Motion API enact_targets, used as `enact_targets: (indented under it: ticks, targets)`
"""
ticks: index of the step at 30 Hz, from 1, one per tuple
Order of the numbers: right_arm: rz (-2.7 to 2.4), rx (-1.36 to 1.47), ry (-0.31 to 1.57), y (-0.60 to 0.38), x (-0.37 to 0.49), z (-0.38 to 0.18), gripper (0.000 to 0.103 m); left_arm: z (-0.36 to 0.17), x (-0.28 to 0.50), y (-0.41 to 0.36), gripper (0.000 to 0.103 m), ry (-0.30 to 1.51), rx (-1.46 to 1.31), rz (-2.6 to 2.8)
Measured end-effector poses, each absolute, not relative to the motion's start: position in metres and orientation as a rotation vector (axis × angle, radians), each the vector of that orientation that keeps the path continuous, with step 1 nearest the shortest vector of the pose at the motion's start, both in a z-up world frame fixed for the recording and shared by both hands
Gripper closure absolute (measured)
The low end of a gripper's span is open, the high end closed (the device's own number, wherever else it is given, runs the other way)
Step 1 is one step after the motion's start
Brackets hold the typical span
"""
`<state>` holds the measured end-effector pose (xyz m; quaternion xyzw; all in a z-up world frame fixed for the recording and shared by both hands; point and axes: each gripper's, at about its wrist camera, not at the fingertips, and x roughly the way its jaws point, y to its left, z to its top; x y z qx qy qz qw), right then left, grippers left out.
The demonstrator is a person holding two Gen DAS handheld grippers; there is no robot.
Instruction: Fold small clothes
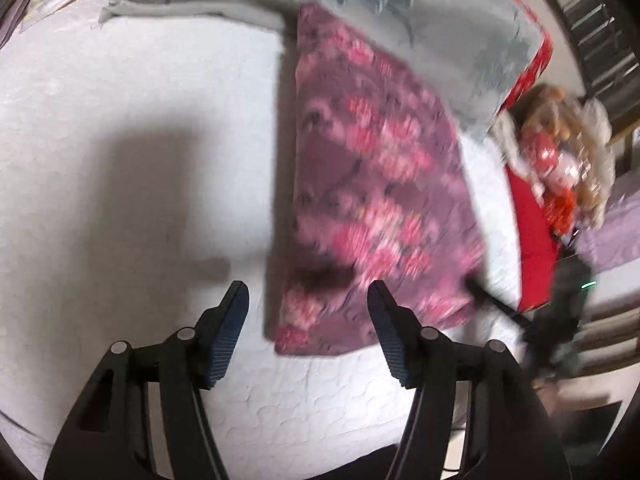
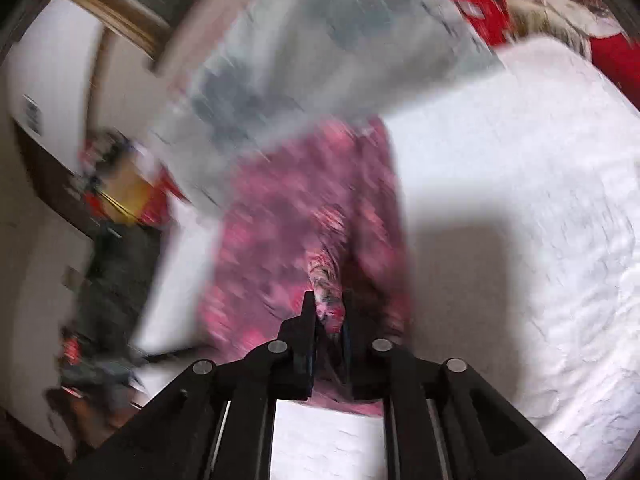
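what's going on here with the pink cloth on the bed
A person is folding a pink floral cloth on a white quilted bed, with a gripper in each hand. The right gripper has a bunched fold of the cloth between its fingers; whether they still pinch it is unclear. The left gripper is open and empty, above the cloth's near left edge. The cloth lies as a long folded strip, its far end under a grey blanket.
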<state>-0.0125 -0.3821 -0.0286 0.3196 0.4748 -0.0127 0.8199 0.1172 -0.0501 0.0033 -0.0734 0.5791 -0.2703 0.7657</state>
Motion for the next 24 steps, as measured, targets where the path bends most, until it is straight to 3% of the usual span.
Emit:
enact_targets:
  ticks: [2, 8, 10, 12, 14, 16, 19, 20, 22, 24]
  targets:
    - [-0.038, 0.659, 1.01, -0.382, -0.011, -0.024, 0.089, 0.014, 0.125, -0.062, 0.042, 1.218, -0.197, -0.608]
    - [-0.01, 0.55, 0.739, -0.376, 0.029, 0.044, 0.06, 0.028, 0.175, -0.108, 0.042, 1.175, -0.138, -0.54]
    - [0.015, 0.534, 0.721, -0.371, 0.054, 0.046, 0.06, 0.015, 0.187, -0.114, 0.042, 1.182, -0.118, -0.503]
    - [0.003, 0.529, 0.793, -0.37, 0.083, 0.024, 0.062, -0.01, 0.195, -0.123, 0.041, 1.241, -0.06, -0.463]
    - [-0.052, 0.479, 1.009, -0.367, 0.095, -0.015, 0.065, -0.023, 0.198, -0.119, 0.038, 1.256, -0.074, -0.488]
    - [-0.041, 0.517, 0.938, -0.378, 0.089, -0.008, 0.065, -0.017, 0.201, -0.11, 0.039, 1.243, -0.124, -0.53]
    - [-0.072, 0.602, 0.813, -0.4, 0.088, 0.012, 0.056, -0.005, 0.21, -0.101, 0.039, 1.204, -0.205, -0.544]
    - [-0.097, 0.613, 0.799, -0.406, 0.097, 0.015, 0.044, -0.003, 0.214, -0.1, 0.039, 1.194, -0.216, -0.541]
    - [-0.134, 0.61, 0.855, -0.409, 0.115, 0.009, 0.033, -0.003, 0.218, -0.105, 0.039, 1.192, -0.183, -0.52]
    - [-0.164, 0.578, 0.987, -0.402, 0.136, -0.006, 0.039, -0.003, 0.218, -0.11, 0.039, 1.179, -0.133, -0.507]
